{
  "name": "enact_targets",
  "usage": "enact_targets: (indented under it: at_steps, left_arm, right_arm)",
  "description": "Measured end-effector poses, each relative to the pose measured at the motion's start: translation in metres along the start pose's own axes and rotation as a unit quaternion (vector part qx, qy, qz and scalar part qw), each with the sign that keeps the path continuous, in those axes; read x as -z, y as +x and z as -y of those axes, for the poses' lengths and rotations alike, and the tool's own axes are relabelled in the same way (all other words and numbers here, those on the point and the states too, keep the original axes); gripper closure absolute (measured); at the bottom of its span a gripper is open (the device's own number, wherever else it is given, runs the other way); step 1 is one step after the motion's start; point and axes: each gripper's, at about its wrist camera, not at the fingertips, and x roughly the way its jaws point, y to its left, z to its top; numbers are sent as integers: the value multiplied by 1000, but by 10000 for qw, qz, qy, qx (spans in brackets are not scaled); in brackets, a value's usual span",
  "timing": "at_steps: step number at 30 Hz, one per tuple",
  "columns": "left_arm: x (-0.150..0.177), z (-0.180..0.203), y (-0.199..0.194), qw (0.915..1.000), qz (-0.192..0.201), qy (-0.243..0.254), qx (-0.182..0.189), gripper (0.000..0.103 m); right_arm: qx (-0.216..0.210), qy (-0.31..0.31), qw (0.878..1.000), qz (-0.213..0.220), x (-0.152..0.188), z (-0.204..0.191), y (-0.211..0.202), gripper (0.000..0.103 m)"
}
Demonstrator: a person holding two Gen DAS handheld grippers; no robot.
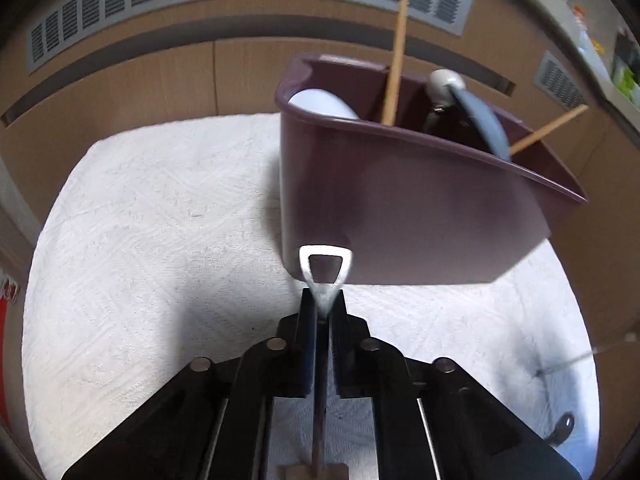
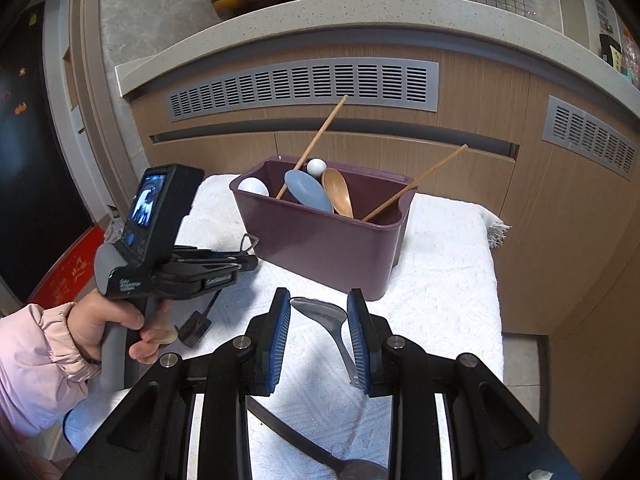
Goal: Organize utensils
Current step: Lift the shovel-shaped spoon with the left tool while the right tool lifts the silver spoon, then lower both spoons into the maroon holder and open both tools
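A purple bin [image 2: 332, 240] stands on a white towel [image 2: 448, 248] and holds two wooden chopsticks [image 2: 316, 144], a blue spoon [image 2: 306, 190], a wooden spoon [image 2: 338, 196] and white spoons. My left gripper [image 2: 248, 258], carried by a hand [image 2: 104, 320], is shut on a metal-handled utensil [image 1: 326, 270]. The utensil's triangular loop end pokes out just before the bin's [image 1: 400, 208] near wall, and its dark head [image 2: 196, 330] hangs below. My right gripper [image 2: 318, 300] is shut on a metal spoon [image 2: 320, 312], bowl across the pads, in front of the bin.
A dark long-handled utensil [image 2: 340, 466] lies on the towel under the right gripper. Wooden cabinet fronts with grey vents [image 2: 304, 86] rise right behind the bin. The towel [image 1: 140, 240] stretches bare to the left of the bin, and its fringed edge [image 2: 496, 232] is on the right.
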Motion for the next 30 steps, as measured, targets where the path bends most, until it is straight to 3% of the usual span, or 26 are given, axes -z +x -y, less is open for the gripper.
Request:
enact_targets:
  at_steps: [8, 15, 30]
  left_arm:
    - [17, 3, -83, 9947, 948, 109, 375, 98]
    - [5, 13, -118, 9889, 1353, 160, 587, 98]
    - [14, 15, -125, 9896, 1142, 317, 818, 98]
  right_arm:
    - [1, 254, 9997, 64, -2, 7, 0, 77]
    - [-39, 199, 9996, 197, -7, 0, -8, 77]
    - [-4, 130, 9997, 183, -7, -2, -11, 77]
